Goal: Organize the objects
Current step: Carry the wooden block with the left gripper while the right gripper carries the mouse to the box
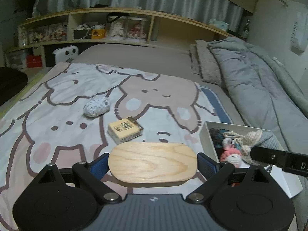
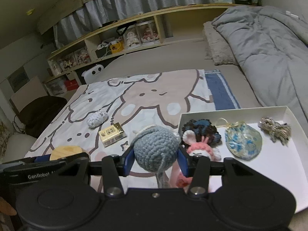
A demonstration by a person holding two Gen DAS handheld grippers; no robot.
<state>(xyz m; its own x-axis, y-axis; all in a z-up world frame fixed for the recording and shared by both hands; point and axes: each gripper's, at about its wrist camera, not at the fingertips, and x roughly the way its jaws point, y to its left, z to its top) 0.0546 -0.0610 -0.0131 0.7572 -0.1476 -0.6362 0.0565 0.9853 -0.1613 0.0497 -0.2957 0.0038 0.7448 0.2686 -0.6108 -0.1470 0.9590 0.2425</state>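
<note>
My left gripper (image 1: 153, 161) is shut on a pale wooden oval board (image 1: 152, 165), gripping it by its two ends above the cartoon blanket (image 1: 57, 115). The board's edge also shows in the right wrist view (image 2: 65, 152). My right gripper (image 2: 156, 158) is shut on a grey-blue crochet toy (image 2: 154, 144), held just left of a white box (image 2: 288, 110). In that box lie a dark blue crochet piece (image 2: 202, 127), a pink bunny (image 2: 200, 150), a blue patterned pouch (image 2: 243, 140) and a yarn tangle (image 2: 275, 128). A small tan carton (image 1: 125, 131) and a speckled white crochet ball (image 1: 96, 107) lie on the blanket.
A grey duvet (image 1: 259, 80) and a fuzzy pillow (image 1: 206, 63) lie along the bed's right side. A wooden shelf (image 1: 115, 28) full of dolls runs behind the bed. A dark chair (image 2: 42, 111) stands by the bed's left edge.
</note>
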